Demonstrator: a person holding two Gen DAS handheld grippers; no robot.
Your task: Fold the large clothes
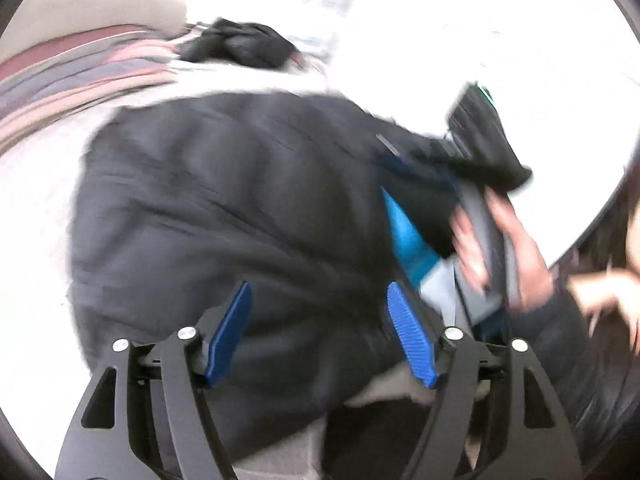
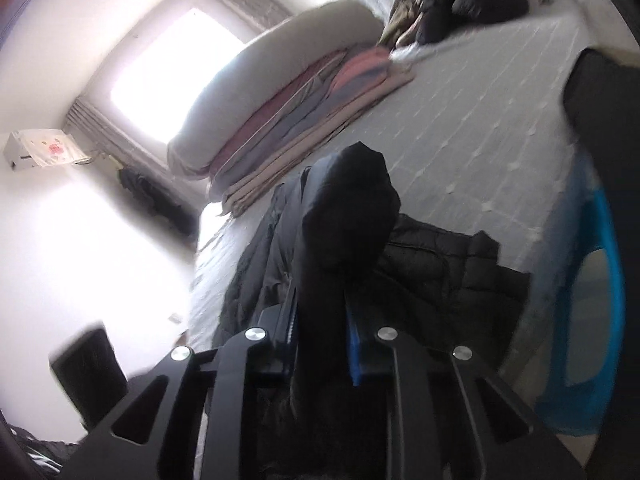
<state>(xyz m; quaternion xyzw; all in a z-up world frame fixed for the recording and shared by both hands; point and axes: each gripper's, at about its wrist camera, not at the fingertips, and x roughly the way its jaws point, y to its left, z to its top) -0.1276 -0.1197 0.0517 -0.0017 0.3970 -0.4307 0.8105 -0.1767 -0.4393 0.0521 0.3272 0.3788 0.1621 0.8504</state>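
A large black padded jacket [image 1: 224, 200] lies spread on the white bed [image 1: 400, 40]. My left gripper [image 1: 319, 286] hovers over its near part. Its blue pads [image 1: 230, 332] stand well apart and open, with only the jacket surface beneath them. In the left wrist view a hand [image 1: 516, 248] holds my right gripper [image 1: 404, 232] at the jacket's right side. In the right wrist view the right gripper [image 2: 320, 320] is shut on a raised fold of the black jacket [image 2: 348, 220], and the rest of the jacket [image 2: 440, 276] lies on the sheet behind it.
A stack of folded quilts and blankets [image 2: 296, 124] sits at the bed's far side under a bright window [image 2: 176, 72]. A heap of dark clothes [image 2: 472, 4] lies at the far end of the sheet [image 2: 492, 120]. A blurred blue-and-black shape [image 2: 600, 280] fills the right edge.
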